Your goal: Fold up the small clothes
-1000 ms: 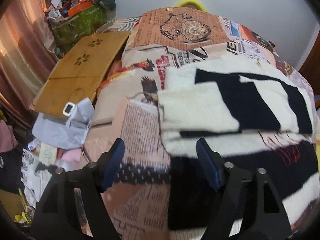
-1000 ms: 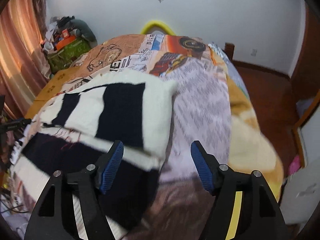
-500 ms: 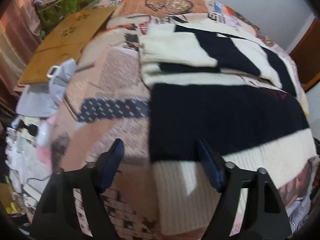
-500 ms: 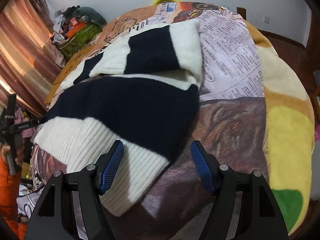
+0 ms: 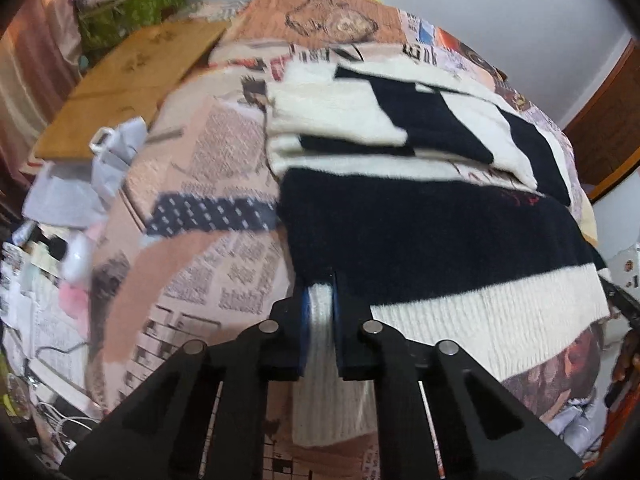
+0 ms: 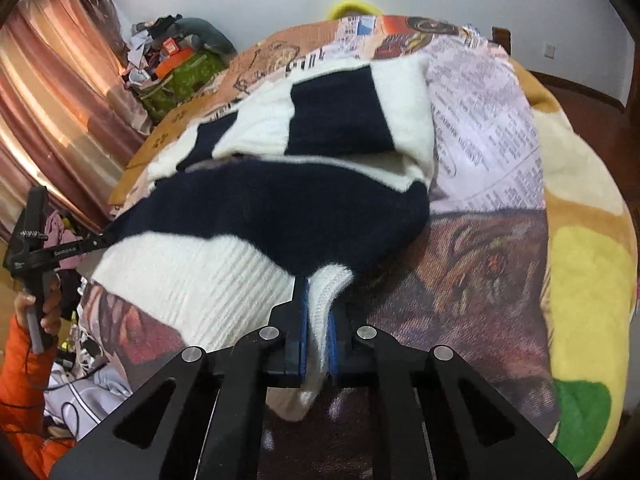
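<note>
Sweater point(image 5: 420, 232), knitted in broad navy and cream bands, lies spread on the bed point(image 5: 208, 264) over a bedspread printed like newspaper, its sleeves folded across the chest at the far end and its ribbed cream hem nearest the cameras. Both grippers have just been closing and now pinch that hem. The left gripper point(image 5: 320, 320) has its blue pads clamped on the hem's left corner, a fold of cream rib standing between them. The right gripper point(image 6: 318, 320) is shut the same way on the hem's right corner, where the cream edge bunches up between the pads.

A second ago both pairs of jaws stood wide apart above the sweater, further up its body, with nothing between them; half a second ago they were still apart, straddling the hem corners. Since then each gripper has come down and nearer to the bottom edge, so the hem fills more of each view.

In the right wrist view the person's left hand point(image 6: 42, 308), in an orange sleeve point(image 6: 20, 392), holds the other tool's handle at the far left. A wooden board point(image 5: 132, 80) lies at the bed's left side, with a pale bag point(image 5: 100, 160) beside it.
</note>
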